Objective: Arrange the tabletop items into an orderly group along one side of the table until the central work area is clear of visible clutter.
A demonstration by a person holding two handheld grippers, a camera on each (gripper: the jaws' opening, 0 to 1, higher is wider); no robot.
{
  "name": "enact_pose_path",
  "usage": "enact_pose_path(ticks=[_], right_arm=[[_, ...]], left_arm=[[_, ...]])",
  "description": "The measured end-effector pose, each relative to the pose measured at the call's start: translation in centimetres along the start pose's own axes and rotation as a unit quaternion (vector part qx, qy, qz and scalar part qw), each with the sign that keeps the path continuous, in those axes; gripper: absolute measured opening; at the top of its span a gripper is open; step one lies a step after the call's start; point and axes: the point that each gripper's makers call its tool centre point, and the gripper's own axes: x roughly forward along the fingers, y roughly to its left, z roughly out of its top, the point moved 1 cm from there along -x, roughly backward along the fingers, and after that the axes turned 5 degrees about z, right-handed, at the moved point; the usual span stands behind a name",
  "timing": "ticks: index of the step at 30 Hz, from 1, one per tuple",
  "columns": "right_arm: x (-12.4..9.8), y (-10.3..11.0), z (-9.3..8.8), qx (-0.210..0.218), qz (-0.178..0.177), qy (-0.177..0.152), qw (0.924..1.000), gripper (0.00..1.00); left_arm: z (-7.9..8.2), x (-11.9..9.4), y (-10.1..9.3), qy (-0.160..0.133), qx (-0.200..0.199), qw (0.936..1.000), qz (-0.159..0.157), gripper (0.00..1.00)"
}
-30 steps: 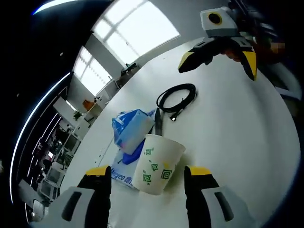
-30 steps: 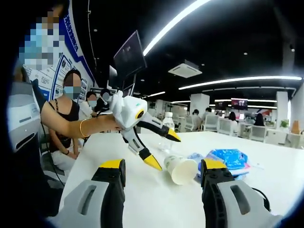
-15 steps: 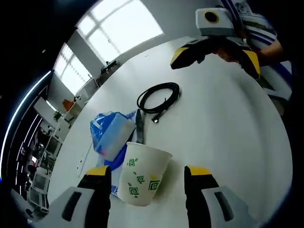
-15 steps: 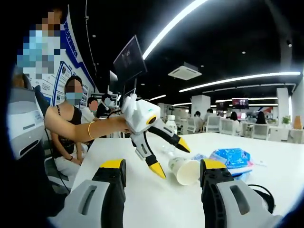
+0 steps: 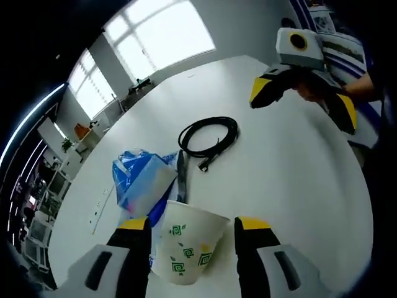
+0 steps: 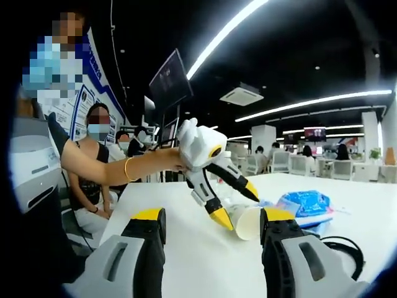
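A paper cup [image 5: 186, 245] printed with green squares lies on its side on the white desk [image 5: 291, 180], its open mouth turned up toward the cable; whether anything is inside it cannot be told. The left gripper [image 5: 191, 236] has its jaws spread to either side of the cup, one at each flank, not pressing it. In the right gripper view the same cup [image 6: 248, 220] shows its open mouth between the left gripper [image 6: 239, 208] tips, and its inside looks bare.

Just beside the cup, toward the windows, a blue plastic packet [image 5: 139, 180] rests on a flat blue-printed sheet, and a dark pen-like stick [image 5: 180, 177] lies between the packet and the cup's rim. A coiled black cable [image 5: 208, 136] lies farther along the desk, apart from the packet.

The right gripper [image 5: 304, 102] hangs above the far right part of the desk, jaws wide apart and holding nothing; a hand grips it from behind. In its own view its jaws [image 6: 211, 248] stand released.

The desk between the cable and its right edge is bare white surface, as is the stretch beside the cup on that side.
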Motion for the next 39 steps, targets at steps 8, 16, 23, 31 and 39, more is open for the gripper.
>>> enact_pose_path(ticks=[8,16,23,31,39], right_arm=[[-0.6,-0.3,-0.4,0.002,-0.009,0.002,1.0,0.57],[-0.9,-0.5,-0.5,0.013,-0.011,-0.003,0.9998,0.54],[-0.9,-0.4,-0.6,0.016,-0.012,-0.003,0.9998,0.54],[-0.8,-0.4,-0.6,0.02,-0.012,-0.002,0.9997,0.52],[-0.8,-0.5,-1.0,0.024,-0.015,0.001,0.9996,0.52]], left_arm=[[-0.5,1.0,-0.9,0.026,0.03,0.9988,-0.029,0.53],[-0.8,1.4,-0.9,0.046,0.044,0.9972,-0.04,0.53],[-1.5,2.1,-1.1,0.06,0.072,0.9953,-0.024,0.47],[-1.1,2.2,-0.9,0.047,0.07,0.9964,-0.003,0.46],[-1.3,1.8,-0.8,0.025,0.025,0.9994,0.001,0.45]])
